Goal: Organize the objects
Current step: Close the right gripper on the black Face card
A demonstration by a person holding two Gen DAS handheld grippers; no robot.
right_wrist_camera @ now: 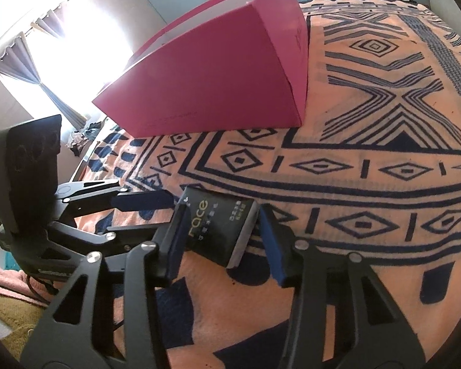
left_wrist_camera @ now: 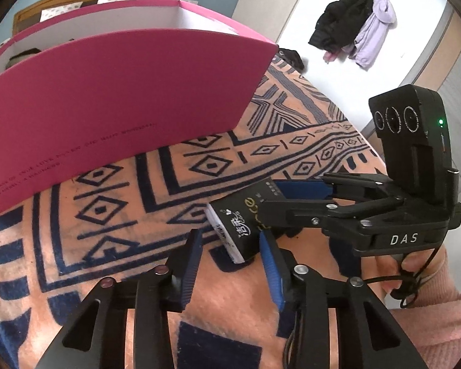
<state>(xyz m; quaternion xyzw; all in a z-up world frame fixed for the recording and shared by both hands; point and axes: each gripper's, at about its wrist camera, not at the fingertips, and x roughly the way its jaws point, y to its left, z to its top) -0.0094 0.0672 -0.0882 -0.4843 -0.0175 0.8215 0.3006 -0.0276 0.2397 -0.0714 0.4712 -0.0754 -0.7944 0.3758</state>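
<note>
A small black tissue pack point(right_wrist_camera: 219, 230) lies on the bed's patterned blanket point(right_wrist_camera: 368, 117), in front of a tall pink box point(right_wrist_camera: 218, 80) that stands open-topped just behind it. The box looks like the place things are meant to go, which would explain why the pack is being taken up so near it.

Both tools have come at the pack from opposite sides. The right gripper point(right_wrist_camera: 221, 240) straddles its short width: the blue pad on the left of that view lies against the pack's side, while a sliver of blanket shows between the other pad and the white end of the pack, so the jaws are narrowed around it but not clamped. The left gripper point(left_wrist_camera: 233, 264) is drawn in fairly narrow around the pack's near corner point(left_wrist_camera: 236, 230); one pad seems to touch the wrapper (the fisheye bends the edges here), but I cannot tell whether it truly pinches.

Two grippers on one soft, squashy pack suggests steadying it from both ends so it does not slide on the blanket. The pack still rests flat, not lifted. A pink sleeve point(left_wrist_camera: 439, 316) shows behind the right tool.
</note>
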